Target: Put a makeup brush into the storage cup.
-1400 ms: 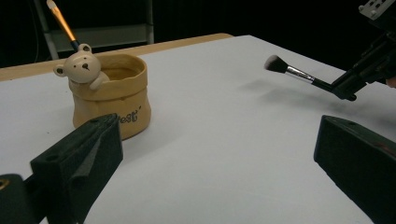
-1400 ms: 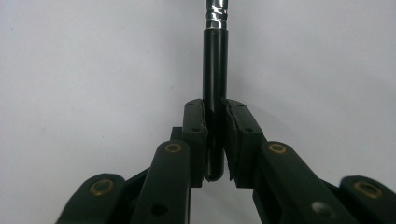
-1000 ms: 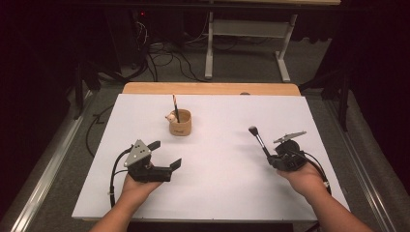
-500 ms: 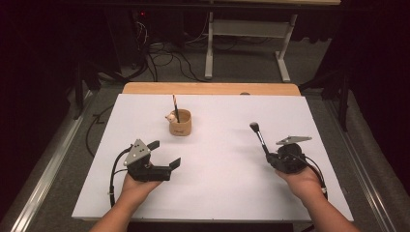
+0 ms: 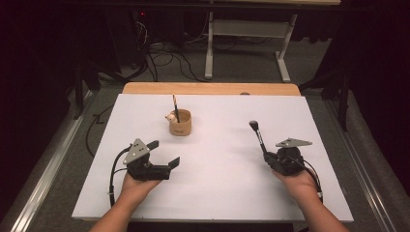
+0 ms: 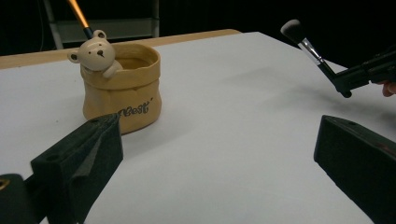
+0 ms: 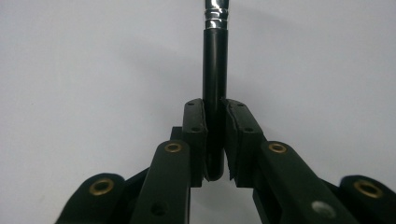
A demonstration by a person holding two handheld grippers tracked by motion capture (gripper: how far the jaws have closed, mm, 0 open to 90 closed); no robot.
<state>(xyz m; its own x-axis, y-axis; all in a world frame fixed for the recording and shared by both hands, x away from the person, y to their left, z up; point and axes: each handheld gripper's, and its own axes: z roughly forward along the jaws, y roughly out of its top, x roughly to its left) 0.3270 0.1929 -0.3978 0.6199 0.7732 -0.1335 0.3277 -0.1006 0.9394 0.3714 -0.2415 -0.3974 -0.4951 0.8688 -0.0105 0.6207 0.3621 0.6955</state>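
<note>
A light, stiff makeup brush (image 5: 257,137) is being clamped at its handle end by the right tool (image 5: 270,159), while the left tool (image 5: 164,153) is being held wide open, empty.

You can read one word, "Best", in dark cursive script with a closing quote mark, on the front of the tan sack-shaped ceramic cup with a bear figure (image 6: 122,88).

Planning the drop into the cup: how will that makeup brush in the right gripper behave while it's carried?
The makeup brush looks stiff: its handle juts straight from the right gripper. It is probably light, being thin. The round, glossy handle is pinched only near its end, so it may pivot or slip, and would likely roll if dropped on the table.
</note>
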